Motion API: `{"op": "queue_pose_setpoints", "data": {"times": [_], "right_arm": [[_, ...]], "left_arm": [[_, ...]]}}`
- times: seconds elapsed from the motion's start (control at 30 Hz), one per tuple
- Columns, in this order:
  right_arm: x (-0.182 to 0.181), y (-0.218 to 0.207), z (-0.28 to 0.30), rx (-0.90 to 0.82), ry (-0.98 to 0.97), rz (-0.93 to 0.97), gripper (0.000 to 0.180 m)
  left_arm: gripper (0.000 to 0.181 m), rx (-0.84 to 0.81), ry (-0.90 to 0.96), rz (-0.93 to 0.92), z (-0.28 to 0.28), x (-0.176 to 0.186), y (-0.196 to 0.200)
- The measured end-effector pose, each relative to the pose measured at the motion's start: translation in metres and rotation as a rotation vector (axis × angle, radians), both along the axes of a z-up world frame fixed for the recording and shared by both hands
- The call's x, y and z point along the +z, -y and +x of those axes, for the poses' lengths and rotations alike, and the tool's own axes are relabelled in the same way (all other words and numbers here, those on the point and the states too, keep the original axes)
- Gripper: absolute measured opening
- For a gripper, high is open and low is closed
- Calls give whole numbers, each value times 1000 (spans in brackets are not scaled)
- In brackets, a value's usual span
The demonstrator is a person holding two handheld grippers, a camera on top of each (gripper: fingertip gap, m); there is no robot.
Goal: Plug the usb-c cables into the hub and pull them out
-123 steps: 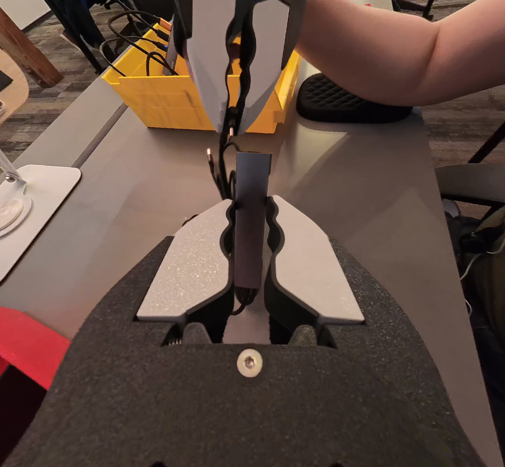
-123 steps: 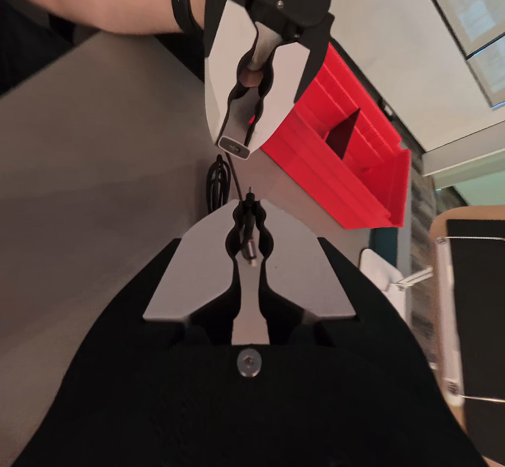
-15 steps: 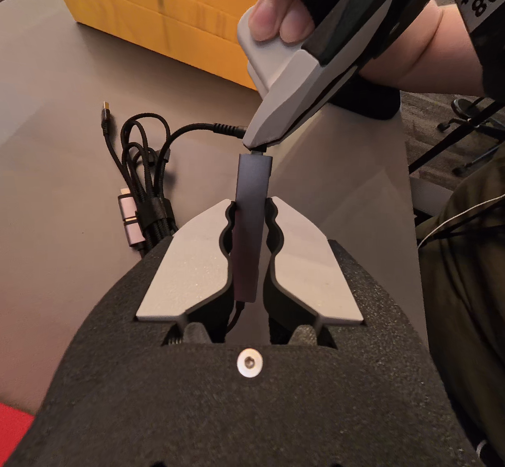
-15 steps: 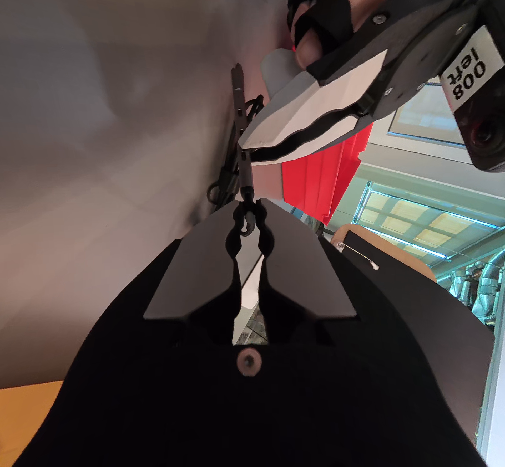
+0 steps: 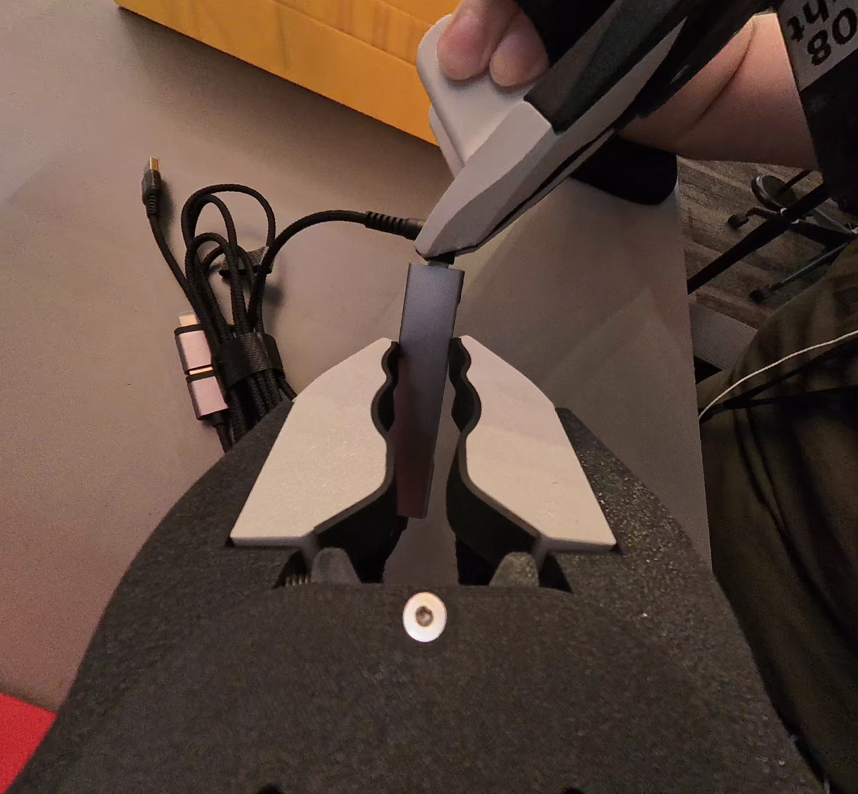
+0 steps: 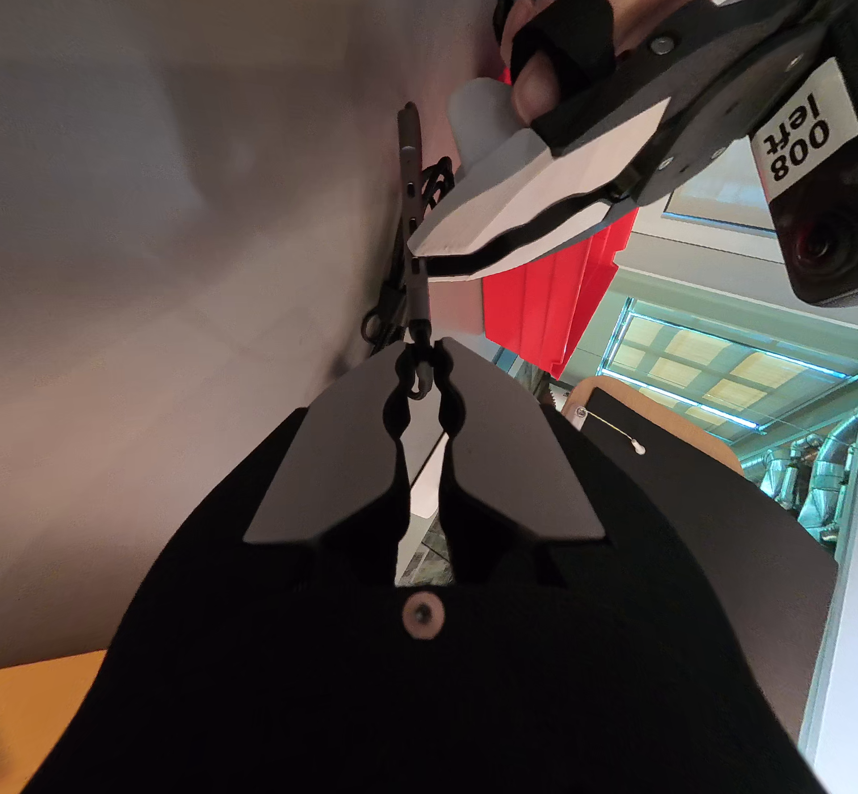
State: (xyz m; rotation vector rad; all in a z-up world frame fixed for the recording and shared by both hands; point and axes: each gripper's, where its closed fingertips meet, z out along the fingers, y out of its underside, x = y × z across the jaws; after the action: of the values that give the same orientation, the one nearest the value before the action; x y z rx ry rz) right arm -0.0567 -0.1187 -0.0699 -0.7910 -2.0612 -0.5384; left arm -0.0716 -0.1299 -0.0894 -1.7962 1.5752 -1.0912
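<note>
The left gripper [image 5: 422,349], two pale grey fingers with wavy black inner pads set in a coarse black foam-like body, is clenched on the hub [image 5: 426,354], a slim dark grey metal bar with flat sides and square ends that stands on edge and juts forward past the fingertips. The right gripper [image 5: 434,252] reaches in from the upper right, its smooth grey fingers pinched on the plug of a black braided usb-c cable [image 5: 334,221], and the plug's metal tip meets the far end of the hub; how far it is seated cannot be told. In the right wrist view the right gripper [image 6: 423,354] is closed on that plug, with the hub [image 6: 413,214] running away from it as a thin strip with small ports. The cable curves left to a coil bound by a black strap, lying on the smooth grey bench [image 5: 93,261] toward its left side, beside two pinkish metal connector shells [image 5: 199,372]. A yellow bin [image 5: 288,10] stands at the bench's far edge, a red bin [image 6: 548,307] farther off. Against half a second ago, both grips are unchanged and the plug has stayed at the hub's end; the left wrist view only sits slightly closer.
</note>
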Motion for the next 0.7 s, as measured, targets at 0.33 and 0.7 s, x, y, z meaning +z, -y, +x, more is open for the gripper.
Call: {"op": "queue_pose_setpoints", "data": {"times": [0.33, 0.7], "right_arm": [[-4, -2, -3, -33, -7, -9, 8], [-2, -5, -1, -35, -33, -30, 9]], "left_arm": [[20, 12, -5, -25, -2, -2, -2], [20, -8, 15, 9, -1, -3, -4]]}}
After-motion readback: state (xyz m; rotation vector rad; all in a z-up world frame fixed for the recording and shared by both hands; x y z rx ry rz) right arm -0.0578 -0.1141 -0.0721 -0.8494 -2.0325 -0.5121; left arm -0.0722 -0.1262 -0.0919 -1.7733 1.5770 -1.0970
